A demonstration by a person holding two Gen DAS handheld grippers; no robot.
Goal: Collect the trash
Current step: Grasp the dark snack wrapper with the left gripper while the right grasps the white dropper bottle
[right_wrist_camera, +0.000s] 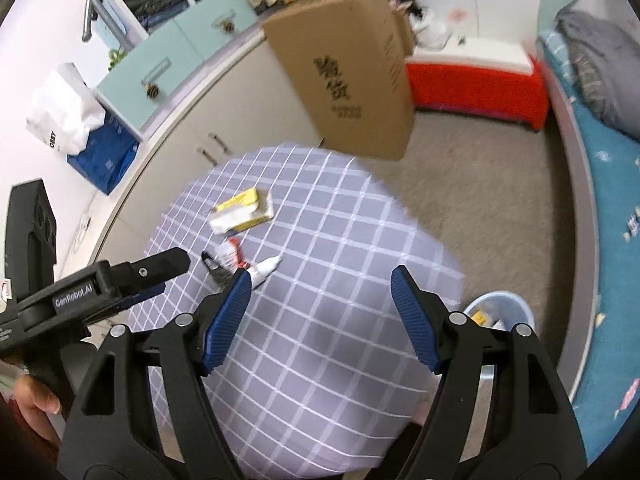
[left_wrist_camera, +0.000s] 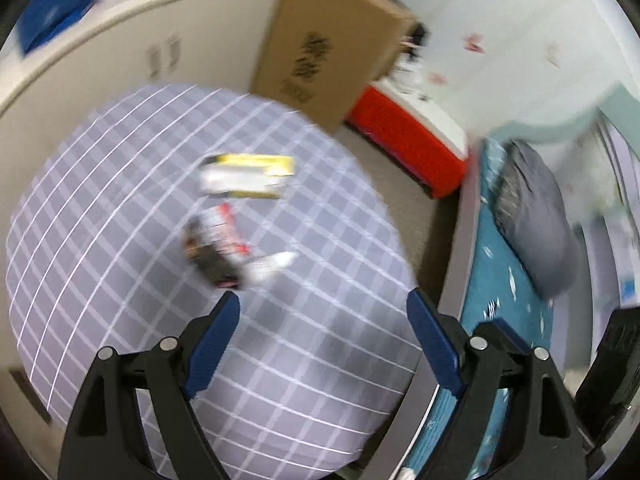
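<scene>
A flattened yellow and white box [left_wrist_camera: 246, 176] [right_wrist_camera: 244, 210] lies on a table with a grey checked cloth [left_wrist_camera: 120, 240] [right_wrist_camera: 340, 340]. Just nearer lie a crumpled dark, red and white wrapper [left_wrist_camera: 218, 246] [right_wrist_camera: 224, 260] and a white tube [left_wrist_camera: 272, 266] [right_wrist_camera: 266, 270]. My left gripper [left_wrist_camera: 324, 308] is open and empty, hovering just short of the wrapper; it also shows from the side in the right wrist view [right_wrist_camera: 160, 276]. My right gripper [right_wrist_camera: 320, 286] is open and empty above the table, right of the trash. A light blue bin [right_wrist_camera: 500, 316] holding some trash stands on the floor at the table's right edge.
A tall cardboard box [right_wrist_camera: 352, 72] stands behind the table against beige cabinets [right_wrist_camera: 224, 120]. A red and white chest [right_wrist_camera: 476, 80] sits on the carpet. A bed with a teal cover [right_wrist_camera: 608, 220] and grey pillow [left_wrist_camera: 536, 220] runs along the right.
</scene>
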